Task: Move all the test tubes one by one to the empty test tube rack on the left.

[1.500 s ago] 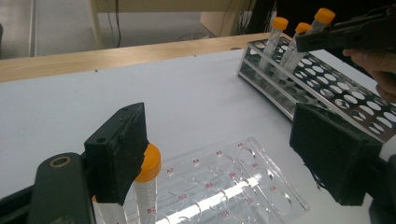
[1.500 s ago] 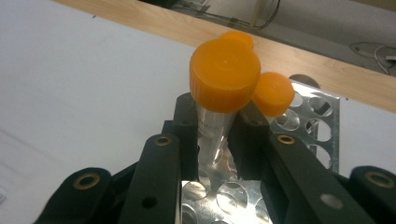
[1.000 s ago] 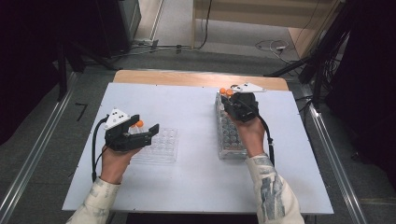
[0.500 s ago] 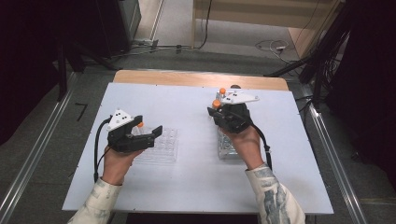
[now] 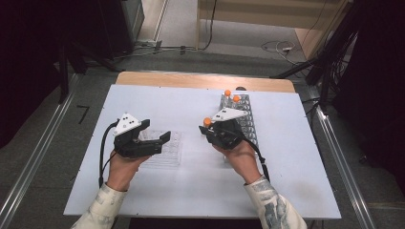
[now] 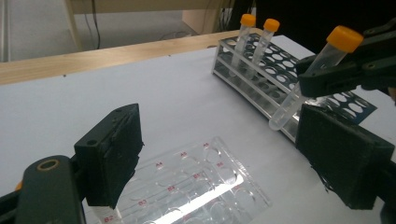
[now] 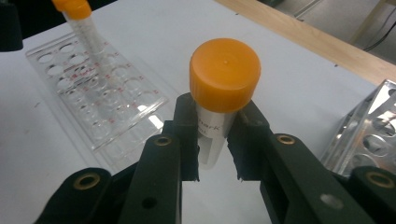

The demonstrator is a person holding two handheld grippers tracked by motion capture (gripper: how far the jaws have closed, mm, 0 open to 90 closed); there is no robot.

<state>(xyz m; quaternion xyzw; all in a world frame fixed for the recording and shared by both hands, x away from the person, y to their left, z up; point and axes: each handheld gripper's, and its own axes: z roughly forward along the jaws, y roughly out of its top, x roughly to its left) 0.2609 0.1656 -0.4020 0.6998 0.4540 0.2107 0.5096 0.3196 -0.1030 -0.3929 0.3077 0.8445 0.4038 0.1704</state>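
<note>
My right gripper (image 5: 210,131) is shut on a clear tube with an orange cap (image 7: 224,74), and holds it tilted above the white table between two racks. That held tube (image 6: 312,79) hangs just beyond the right jaw in the left gripper view. The metal tube rack (image 5: 244,125) lies behind my right hand, with two orange-capped tubes (image 5: 231,96) standing at its far end. My left gripper (image 5: 161,143) is open over the flat clear plastic rack (image 5: 168,151), with nothing between its jaws. Another orange-capped tube (image 7: 81,22) stands at that clear rack's far end, beside the left gripper.
The white table top (image 5: 296,176) ends in a wooden strip (image 5: 191,80) along its far edge. Metal rails (image 5: 341,162) run along both sides of the table, and cables lie on the floor (image 5: 282,47) behind it.
My right gripper has lifted a tube off the metal rack and carried it left toward the clear rack. The left gripper has shifted slightly nearer, jaws still open.
</note>
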